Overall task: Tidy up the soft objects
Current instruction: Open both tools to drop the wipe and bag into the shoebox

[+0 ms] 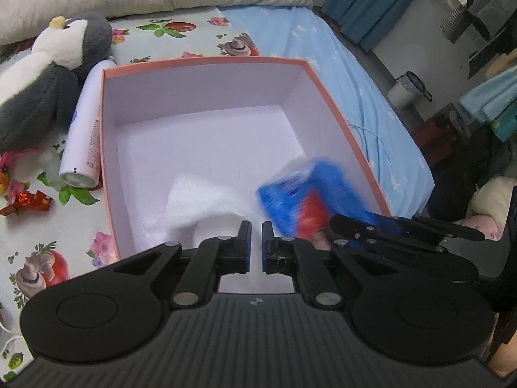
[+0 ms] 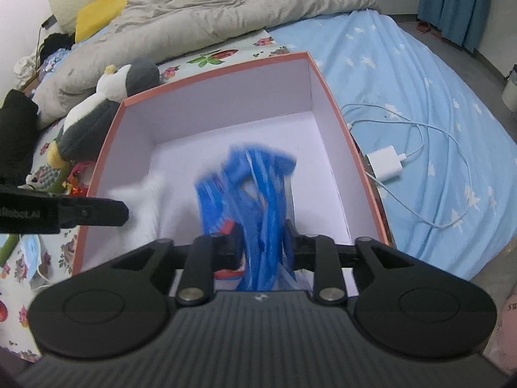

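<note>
Two hand-held grippers hang over a pink box (image 1: 206, 64): left hand-held gripper (image 1: 256, 231) clenched empty above white cloth (image 1: 200, 200); right hand-held gripper (image 2: 263, 242) released around a blurred blue packet (image 2: 255, 194).

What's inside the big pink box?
Inside the pink box there's a fluffy white cloth and a blue packet between the right claw's fingers. The packet is blurry, and the claws hide the box's near corner.

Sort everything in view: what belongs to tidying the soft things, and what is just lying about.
For the job:
pink-rimmed box; blurred blue packet; white soft cloth inside the box; penguin plush beside the box.

Lying about:
spray can; charger with cable; red wrapper; grey quilt.
</note>
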{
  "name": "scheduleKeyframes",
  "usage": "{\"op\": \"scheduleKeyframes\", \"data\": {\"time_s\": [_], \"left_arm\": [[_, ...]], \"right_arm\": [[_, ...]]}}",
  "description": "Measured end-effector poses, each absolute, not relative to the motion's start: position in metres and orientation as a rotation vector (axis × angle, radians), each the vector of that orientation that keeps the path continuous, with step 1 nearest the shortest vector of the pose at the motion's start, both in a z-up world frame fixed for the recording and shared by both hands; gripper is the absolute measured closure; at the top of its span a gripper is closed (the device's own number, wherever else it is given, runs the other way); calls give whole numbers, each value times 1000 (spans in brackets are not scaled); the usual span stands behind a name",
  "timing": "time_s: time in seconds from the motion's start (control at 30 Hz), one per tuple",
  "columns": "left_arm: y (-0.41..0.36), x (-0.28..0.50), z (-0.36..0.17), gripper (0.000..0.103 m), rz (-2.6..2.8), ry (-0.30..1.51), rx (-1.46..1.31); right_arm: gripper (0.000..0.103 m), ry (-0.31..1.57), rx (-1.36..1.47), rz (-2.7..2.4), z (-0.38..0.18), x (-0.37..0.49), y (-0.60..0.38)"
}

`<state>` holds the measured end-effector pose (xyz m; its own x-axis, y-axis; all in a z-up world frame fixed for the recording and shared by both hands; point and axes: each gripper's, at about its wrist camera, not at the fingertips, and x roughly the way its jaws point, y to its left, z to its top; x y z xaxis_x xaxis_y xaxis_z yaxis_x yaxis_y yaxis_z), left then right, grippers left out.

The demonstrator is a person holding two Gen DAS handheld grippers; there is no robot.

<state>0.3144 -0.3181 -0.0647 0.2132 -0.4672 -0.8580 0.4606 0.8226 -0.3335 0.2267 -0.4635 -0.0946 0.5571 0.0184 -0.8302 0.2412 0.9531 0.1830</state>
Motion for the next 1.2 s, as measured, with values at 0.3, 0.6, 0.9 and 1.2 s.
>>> {"op": "scheduleKeyframes", "data": {"time_s": [0.3, 0.6, 0.9, 1.2], "left_arm": [[-303, 283, -46, 97, -615, 1044, 63], [-278, 235, -26, 97, -600, 882, 107], [-249, 196, -13, 97, -579, 806, 68], [-215, 169, -7, 97, -540, 762, 40]], "right_arm": [[69, 897, 302, -103, -84, 207, -458], [69, 756, 261, -52, -59, 165, -432], [69, 674, 238, -10, -45, 131, -406], [69, 625, 240, 37, -43, 104, -384]]}}
